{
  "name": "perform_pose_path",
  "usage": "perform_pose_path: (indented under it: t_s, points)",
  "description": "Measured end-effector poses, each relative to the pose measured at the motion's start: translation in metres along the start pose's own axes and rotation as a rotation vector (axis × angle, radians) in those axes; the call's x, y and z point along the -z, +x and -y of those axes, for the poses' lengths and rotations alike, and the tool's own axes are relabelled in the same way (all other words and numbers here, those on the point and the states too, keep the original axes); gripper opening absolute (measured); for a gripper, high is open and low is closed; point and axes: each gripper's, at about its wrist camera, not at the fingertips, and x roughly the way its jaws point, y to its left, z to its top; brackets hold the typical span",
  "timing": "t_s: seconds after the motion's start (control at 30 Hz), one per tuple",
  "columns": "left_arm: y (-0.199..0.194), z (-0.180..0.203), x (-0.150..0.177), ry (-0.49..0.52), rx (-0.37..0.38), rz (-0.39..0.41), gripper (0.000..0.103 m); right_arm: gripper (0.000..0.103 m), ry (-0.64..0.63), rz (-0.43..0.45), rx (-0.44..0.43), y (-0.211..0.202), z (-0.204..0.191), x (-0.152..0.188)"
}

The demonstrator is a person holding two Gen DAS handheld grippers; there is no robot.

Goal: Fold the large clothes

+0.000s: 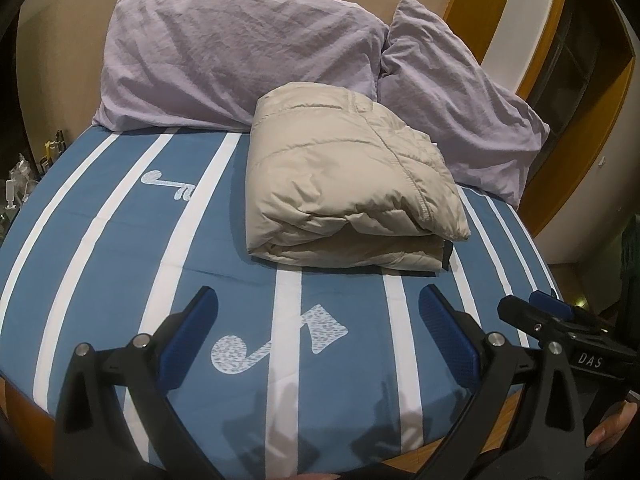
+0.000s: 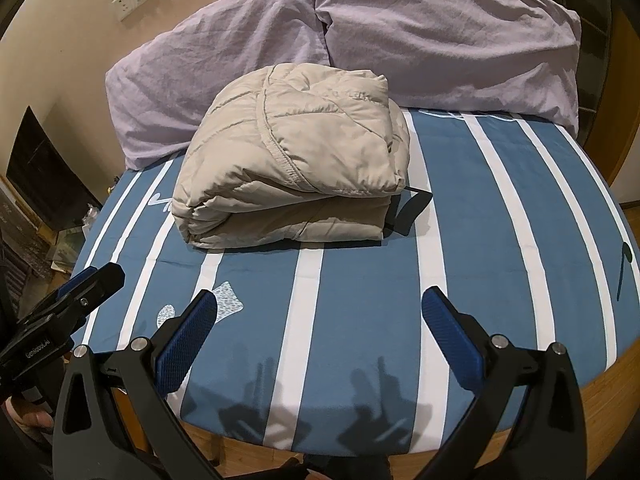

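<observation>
Blue ribbed pads line both grippers. Left gripper (image 1: 318,306) has its fingers spread wide, holding nothing, above the striped sheet (image 1: 100,248). Right gripper (image 2: 320,308) is likewise wide apart and empty. Beige quilted jacket (image 2: 292,160), puffy and folded into a thick bundle, lies on the sheet just before two crumpled lilac pillows (image 2: 440,32), apart from both grippers.

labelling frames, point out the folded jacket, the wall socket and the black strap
folded jacket (image 1: 344,184), left wrist view, top quilted panel
wall socket (image 2: 125,7), right wrist view, middle of the plate
black strap (image 2: 412,210), right wrist view, loop beside the jacket's right edge
</observation>
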Motion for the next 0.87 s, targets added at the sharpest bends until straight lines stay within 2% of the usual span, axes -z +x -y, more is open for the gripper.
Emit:
perform_pose_path:
  t_s: [0.87]
  points:
    - [-0.0007,0.0001,-0.0012,0.002,-0.002,-0.001,0.100,0.102,0.001,-0.004,-0.002,0.0010,-0.0022,0.0006]
